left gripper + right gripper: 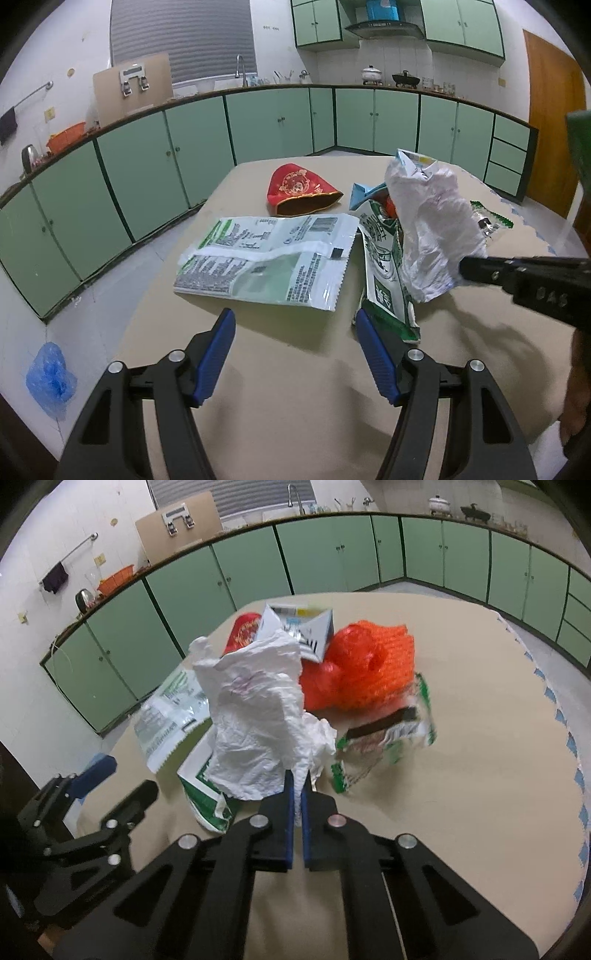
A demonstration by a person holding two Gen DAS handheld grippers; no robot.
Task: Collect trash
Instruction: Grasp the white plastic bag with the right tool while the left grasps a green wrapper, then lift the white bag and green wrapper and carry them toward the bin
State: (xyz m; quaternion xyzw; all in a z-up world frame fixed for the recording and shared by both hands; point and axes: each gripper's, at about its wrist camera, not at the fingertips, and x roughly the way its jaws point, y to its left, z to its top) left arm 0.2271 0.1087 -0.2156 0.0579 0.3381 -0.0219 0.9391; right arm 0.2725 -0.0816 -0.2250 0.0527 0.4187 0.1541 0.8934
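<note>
My right gripper (297,775) is shut on a crumpled white plastic bag (255,716) and holds it above the trash pile; the bag also shows in the left wrist view (432,229). My left gripper (295,325) is open and empty, just above the table in front of a flat white-and-green wrapper (266,258). A green-and-white packet (384,273) lies to its right. An orange net bag (365,664), a torn green wrapper (388,734), a small carton (299,624) and a red pouch (299,188) lie on the table.
The beige table (288,398) has a scalloped edge on the right (576,760). Green cabinets (140,173) line the walls behind. A blue plastic bag (50,376) lies on the floor at left. A brown door (554,122) stands at the far right.
</note>
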